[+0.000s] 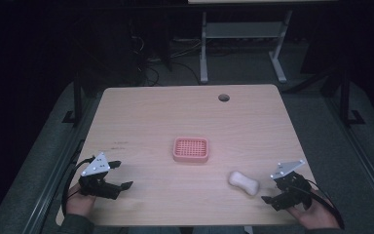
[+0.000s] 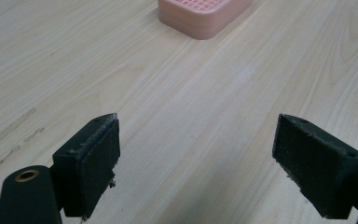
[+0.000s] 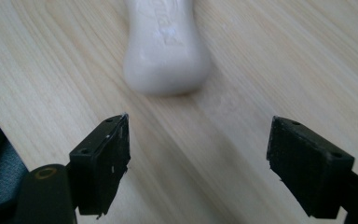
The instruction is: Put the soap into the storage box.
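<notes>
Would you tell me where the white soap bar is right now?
In the high view the soap bar lies on the table's near right, just ahead of the open right tongs, right of the pink dish.

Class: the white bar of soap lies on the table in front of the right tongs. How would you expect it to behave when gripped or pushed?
The soap bar looks glossy and rounded, so it may slip between the flat pads. It seems rigid, holding its waisted shape. Lying flat on the wooden table, it would probably slide rather than roll.

Pink grid-patterned soap dish [image 1: 190, 149], white soap bar [image 1: 243, 182], pale wood-grain table [image 1: 151, 117], black jaws.
</notes>
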A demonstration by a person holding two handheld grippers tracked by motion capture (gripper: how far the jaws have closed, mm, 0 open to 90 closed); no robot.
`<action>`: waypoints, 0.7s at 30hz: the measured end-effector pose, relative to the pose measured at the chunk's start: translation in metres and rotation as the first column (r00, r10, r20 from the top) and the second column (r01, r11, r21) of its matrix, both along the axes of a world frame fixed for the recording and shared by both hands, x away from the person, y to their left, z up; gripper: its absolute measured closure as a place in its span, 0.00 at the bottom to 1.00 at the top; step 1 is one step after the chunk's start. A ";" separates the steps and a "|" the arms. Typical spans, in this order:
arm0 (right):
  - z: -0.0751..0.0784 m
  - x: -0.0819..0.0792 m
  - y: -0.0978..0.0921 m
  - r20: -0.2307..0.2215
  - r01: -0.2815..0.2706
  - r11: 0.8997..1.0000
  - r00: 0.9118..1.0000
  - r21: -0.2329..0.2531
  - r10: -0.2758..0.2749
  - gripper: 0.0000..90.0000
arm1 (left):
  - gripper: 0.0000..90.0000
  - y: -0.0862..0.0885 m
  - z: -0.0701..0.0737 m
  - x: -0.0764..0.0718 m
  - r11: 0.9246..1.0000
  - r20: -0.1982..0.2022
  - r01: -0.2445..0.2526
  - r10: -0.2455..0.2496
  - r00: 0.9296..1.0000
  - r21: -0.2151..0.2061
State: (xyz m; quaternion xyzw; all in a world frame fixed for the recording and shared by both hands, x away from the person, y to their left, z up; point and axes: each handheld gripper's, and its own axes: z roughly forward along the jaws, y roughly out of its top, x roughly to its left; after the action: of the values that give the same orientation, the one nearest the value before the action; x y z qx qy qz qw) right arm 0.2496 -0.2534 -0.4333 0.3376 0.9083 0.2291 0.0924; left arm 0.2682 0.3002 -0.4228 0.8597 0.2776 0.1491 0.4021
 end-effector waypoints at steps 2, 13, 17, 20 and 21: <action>0.002 0.002 0.004 -0.004 -0.008 1.000 1.000 -0.007 0.008 0.22 | 0.16 0.000 0.000 0.000 1.000 0.000 -0.001 0.001 1.000 -0.003; 0.015 0.018 0.036 -0.026 -0.090 0.995 0.996 -0.044 0.089 0.23 | 0.16 0.000 0.000 0.000 1.000 0.004 0.001 -0.001 1.000 -0.007; 0.016 0.024 0.044 -0.033 -0.125 0.990 0.992 -0.066 0.123 0.24 | 0.16 0.000 0.000 0.000 1.000 0.001 0.001 -0.001 1.000 -0.007; 0.017 0.029 0.054 -0.037 -0.157 0.984 0.987 -0.083 0.155 0.27 | 0.16 0.000 0.001 0.000 1.000 0.004 0.007 -0.007 1.000 -0.007; 0.017 0.029 0.054 -0.037 -0.157 0.984 0.987 -0.083 0.155 0.27 | 0.16 0.000 0.001 0.000 1.000 0.004 0.007 -0.007 1.000 -0.007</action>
State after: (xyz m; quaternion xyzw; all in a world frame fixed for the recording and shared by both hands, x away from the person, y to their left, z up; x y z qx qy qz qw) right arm 0.2784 -0.1995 -0.4168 0.2646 0.9422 0.1914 0.0746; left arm 0.2680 0.2999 -0.4221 0.8589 0.2744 0.1485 0.4061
